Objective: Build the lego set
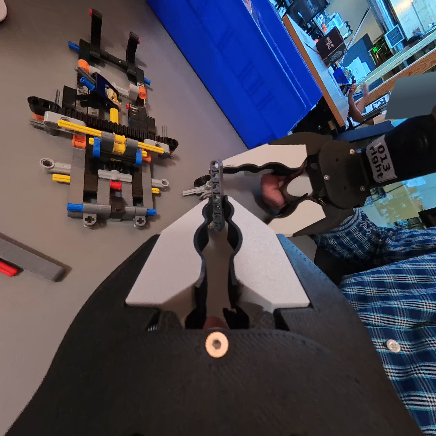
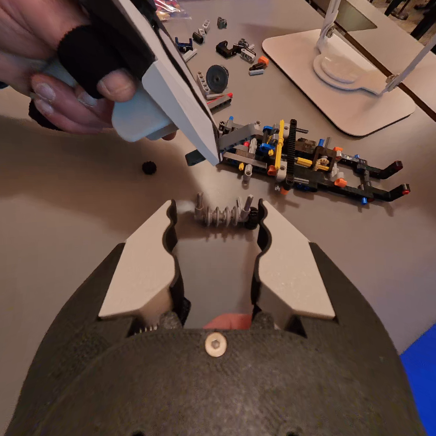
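Beam [image 1: 216, 195] upright, clamped in left hand-held gripper [image 1: 217, 207] | right hand-held gripper [image 2: 217, 212] spread wide

A: How is the light in the left wrist view?

B: Bright and even. Daylight floods the far windows, which are blown out. The table [image 1: 165, 247] looks cool grey, and the shadows under the lego model [image 1: 103, 132] are soft.

A: And the right wrist view?

B: Dimmer and warmer; the table [image 2: 70, 212] turns brownish. The hand [image 2: 59, 77] is slightly blurred.

A: Any distortion?

B: Strong fisheye bending at the edges of both, and each near gripper body is soft.
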